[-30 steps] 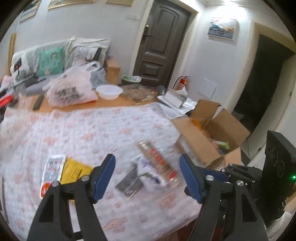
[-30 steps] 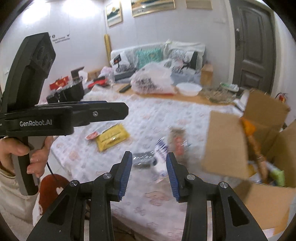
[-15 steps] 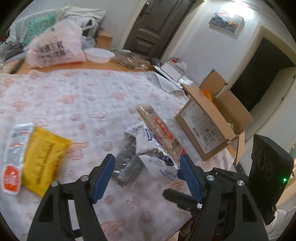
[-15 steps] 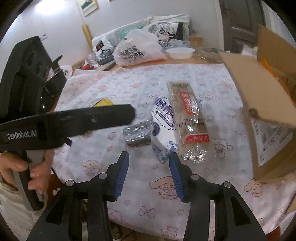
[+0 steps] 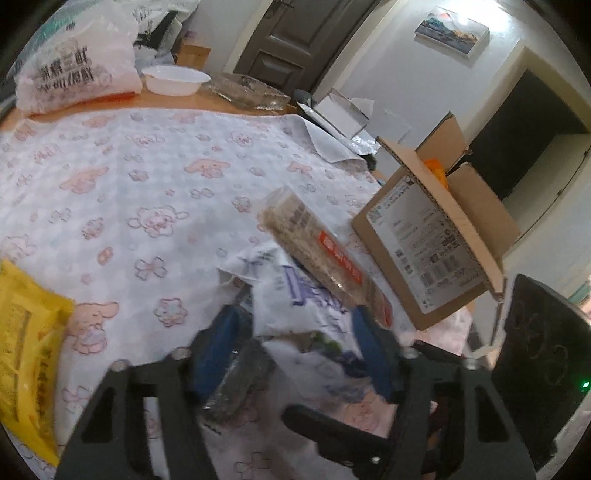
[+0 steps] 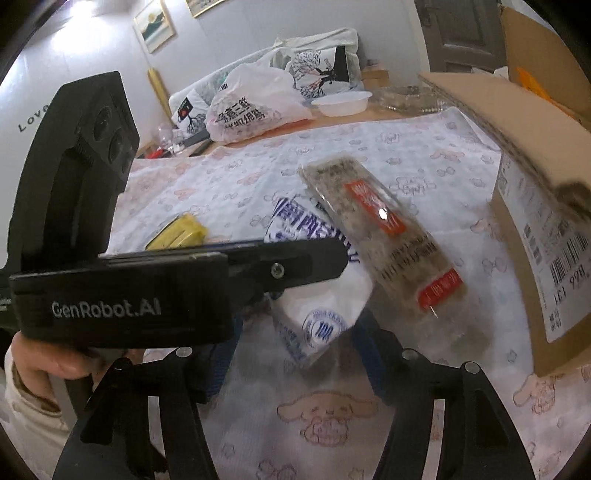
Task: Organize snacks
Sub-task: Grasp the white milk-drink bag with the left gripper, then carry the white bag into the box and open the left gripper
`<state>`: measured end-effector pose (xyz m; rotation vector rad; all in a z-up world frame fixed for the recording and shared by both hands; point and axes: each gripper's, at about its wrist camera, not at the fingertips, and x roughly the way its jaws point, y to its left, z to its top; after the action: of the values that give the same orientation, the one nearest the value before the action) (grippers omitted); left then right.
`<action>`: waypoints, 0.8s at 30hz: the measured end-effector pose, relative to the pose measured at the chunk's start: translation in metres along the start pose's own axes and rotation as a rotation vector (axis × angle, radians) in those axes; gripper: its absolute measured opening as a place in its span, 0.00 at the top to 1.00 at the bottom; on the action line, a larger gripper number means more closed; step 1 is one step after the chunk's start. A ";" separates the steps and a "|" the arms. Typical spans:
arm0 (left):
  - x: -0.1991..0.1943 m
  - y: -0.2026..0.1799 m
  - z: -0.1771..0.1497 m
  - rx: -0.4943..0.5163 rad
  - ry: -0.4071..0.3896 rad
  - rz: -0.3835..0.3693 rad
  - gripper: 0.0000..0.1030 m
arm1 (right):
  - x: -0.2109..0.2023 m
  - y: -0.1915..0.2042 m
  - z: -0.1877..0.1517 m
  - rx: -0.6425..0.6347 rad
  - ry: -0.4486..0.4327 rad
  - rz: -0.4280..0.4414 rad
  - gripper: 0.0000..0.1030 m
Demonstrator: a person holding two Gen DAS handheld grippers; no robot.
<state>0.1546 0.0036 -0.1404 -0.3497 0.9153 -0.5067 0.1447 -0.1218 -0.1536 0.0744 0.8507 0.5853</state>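
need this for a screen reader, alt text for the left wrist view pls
The open left gripper straddles a white and blue snack bag on a floral tablecloth. A long clear cracker pack lies across it, near an open cardboard box; a yellow packet sits left.

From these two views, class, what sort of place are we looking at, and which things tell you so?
Most likely a living room in a home. A sofa with printed cushions stands behind the table, framed pictures hang on the wall, and a panelled door leads out.
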 end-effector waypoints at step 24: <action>-0.097 -0.004 -0.026 -0.012 -0.148 0.112 0.56 | -0.017 0.077 0.010 -0.192 -0.072 0.079 0.71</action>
<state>0.0830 0.0519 -0.0889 -0.3397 0.7897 -0.3672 0.1082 -0.0638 -0.1125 -0.0457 0.7206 0.7323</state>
